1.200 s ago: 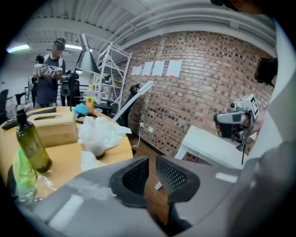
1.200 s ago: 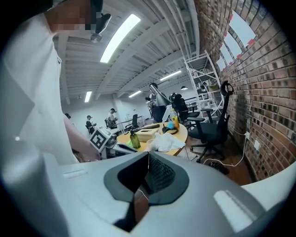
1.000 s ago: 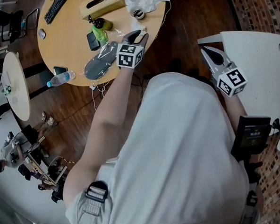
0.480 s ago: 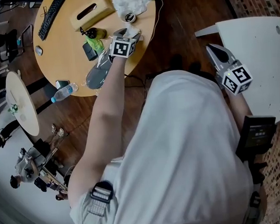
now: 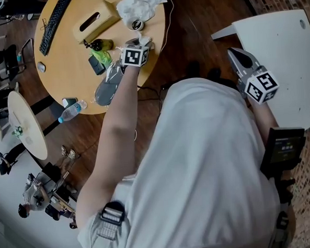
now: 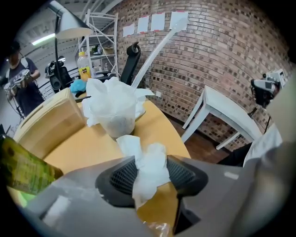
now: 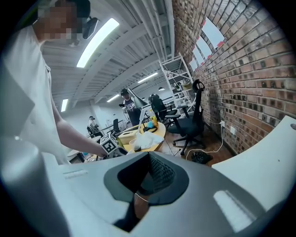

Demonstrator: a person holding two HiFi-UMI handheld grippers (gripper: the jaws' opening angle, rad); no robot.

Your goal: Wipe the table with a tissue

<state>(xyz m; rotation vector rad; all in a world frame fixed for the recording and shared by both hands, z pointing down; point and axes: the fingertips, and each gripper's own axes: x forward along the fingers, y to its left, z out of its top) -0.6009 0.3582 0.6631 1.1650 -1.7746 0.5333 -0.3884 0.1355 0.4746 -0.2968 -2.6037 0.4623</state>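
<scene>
- Worktop (image 5: 67, 58): round, smooth pale wood, lying under the left tool (image 5: 136, 43).
- White table (image 5: 282, 60): flat, matt, angular, just beside the right tool (image 5: 236, 57).
- Tissue box (image 5: 94, 24): tan, oblong, slotted on top, beyond the left tool.
- Cup (image 6: 115, 118): translucent, draped in crumpled white paper, just ahead of the left tool.
- Tissue (image 6: 150, 171): white, soft and crumpled, sitting between the left tool's ribbed pads. The pads have just been closing and now pinch it.
- Right tool: jaws together, nothing between them.

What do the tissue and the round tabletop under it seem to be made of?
The tissue looks like thin matte white paper: crumpled folds, ragged edge. The round tabletop looks like light wood or wood-look laminate, smooth with a faint sheen; which is unclear.
</scene>
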